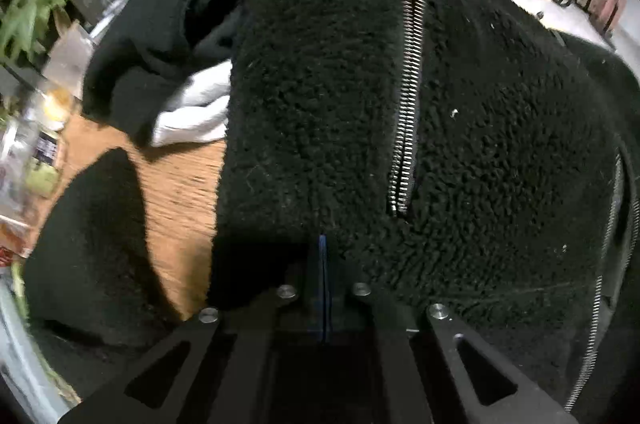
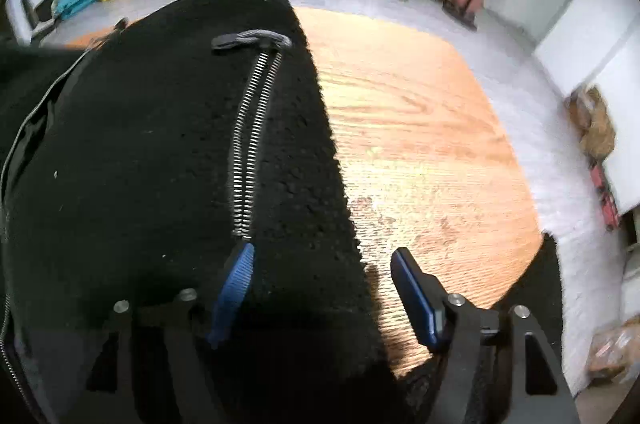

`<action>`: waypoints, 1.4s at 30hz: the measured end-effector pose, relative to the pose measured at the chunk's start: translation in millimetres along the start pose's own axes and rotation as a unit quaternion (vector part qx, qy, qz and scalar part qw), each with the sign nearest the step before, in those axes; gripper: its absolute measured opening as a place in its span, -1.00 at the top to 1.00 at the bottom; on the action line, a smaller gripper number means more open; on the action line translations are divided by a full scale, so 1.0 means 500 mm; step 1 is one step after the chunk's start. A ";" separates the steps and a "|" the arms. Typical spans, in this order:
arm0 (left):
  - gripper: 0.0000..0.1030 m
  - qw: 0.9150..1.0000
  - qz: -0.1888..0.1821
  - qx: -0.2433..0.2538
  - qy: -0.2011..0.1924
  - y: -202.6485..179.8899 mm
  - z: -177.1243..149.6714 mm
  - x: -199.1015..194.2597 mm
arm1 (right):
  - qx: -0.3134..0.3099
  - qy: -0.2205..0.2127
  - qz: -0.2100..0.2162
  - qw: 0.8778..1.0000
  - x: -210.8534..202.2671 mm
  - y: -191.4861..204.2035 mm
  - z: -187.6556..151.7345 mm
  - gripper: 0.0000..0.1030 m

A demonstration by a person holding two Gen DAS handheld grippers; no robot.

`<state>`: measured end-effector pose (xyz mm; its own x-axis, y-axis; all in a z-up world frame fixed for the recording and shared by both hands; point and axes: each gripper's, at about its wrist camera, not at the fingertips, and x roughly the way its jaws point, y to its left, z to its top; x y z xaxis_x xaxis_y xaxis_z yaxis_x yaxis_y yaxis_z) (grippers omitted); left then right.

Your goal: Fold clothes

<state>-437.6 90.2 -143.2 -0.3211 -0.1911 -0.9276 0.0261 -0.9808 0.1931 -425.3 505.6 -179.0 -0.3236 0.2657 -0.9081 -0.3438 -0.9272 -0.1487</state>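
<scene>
The black fleece jacket [image 1: 360, 111] lies spread on the wooden table [image 2: 420, 127], bulky and, I'd say, barely folded. The left gripper [image 1: 323, 264] is clenched at its hem; whether cloth is pinched I cannot tell. The right gripper [image 2: 324, 280] stands released over the jacket's edge. Only the left view shows a white garment [image 1: 192, 115]; only the right shows bare tabletop.

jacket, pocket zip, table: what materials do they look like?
Jacket: black sherpa-type fleece, probably synthetic; nubbly, matte pile.
Zip: silver teeth that glint, likely metal, though the look leaves metallised plastic open.
Table: orange-brown wood or wood-look laminate; grain lines show, smooth with a light sheen.
</scene>
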 end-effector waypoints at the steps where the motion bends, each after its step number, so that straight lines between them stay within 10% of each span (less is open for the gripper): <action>1: 0.94 1.000 0.013 0.011 0.000 -0.013 -0.003 -0.006 | 0.004 0.000 0.011 1.000 -0.014 0.000 -0.006 -0.02; 5: 0.94 0.998 -0.041 0.027 -0.032 -0.028 -0.035 -0.064 | -0.030 -0.051 0.013 0.998 -0.099 0.029 -0.053 -0.05; 8: 0.93 0.998 0.063 0.020 0.007 0.013 -0.043 0.002 | -0.074 -0.021 -0.042 0.996 -0.085 0.056 -0.095 -0.22; 12: 0.94 1.000 0.000 -0.001 -0.025 0.061 -0.095 -0.039 | -0.017 -0.023 -0.044 0.999 -0.052 0.013 -0.120 -0.58; 15: 0.94 0.998 -0.047 -0.003 -0.029 0.079 -0.139 -0.080 | 0.008 -0.017 0.001 1.000 -0.092 -0.002 -0.146 -0.15; 18: 0.94 0.985 -0.167 0.036 -0.034 0.079 -0.241 -0.144 | -0.048 -0.070 0.026 0.996 -0.198 0.026 -0.240 -0.28; 24: 0.95 0.977 -0.202 0.050 -0.039 0.137 -0.347 -0.121 | -0.097 0.012 0.150 0.984 -0.213 0.022 -0.465 -0.55; 27: 0.94 0.978 -0.209 0.014 -0.018 0.160 -0.367 -0.159 | -0.090 -0.013 0.125 0.988 -0.233 0.023 -0.513 -0.41; 29: 0.94 0.966 -0.253 0.044 -0.030 0.137 -0.427 -0.234 | -0.081 0.007 0.178 0.981 -0.282 0.023 -0.547 -0.04; 33: 0.93 0.945 -0.302 0.124 -0.022 -0.019 -0.530 -0.306 | -0.143 0.033 0.296 0.944 -0.351 0.056 -0.663 -0.36; 38: 0.92 0.932 -0.323 0.163 0.003 -0.065 -0.585 -0.283 | -0.206 -0.028 0.179 0.961 -0.358 0.099 -0.780 -0.44; 42: 0.92 0.929 -0.336 0.156 -0.007 -0.048 -0.582 -0.265 | -0.190 -0.005 0.195 0.962 -0.383 0.093 -0.729 -0.43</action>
<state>-120.0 128.1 -118.1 -0.1771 0.4637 -0.8681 -0.4599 -0.8188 -0.3435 -58.1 315.2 -154.8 -0.3717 -0.1223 -0.9203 0.1518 -0.9860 0.0697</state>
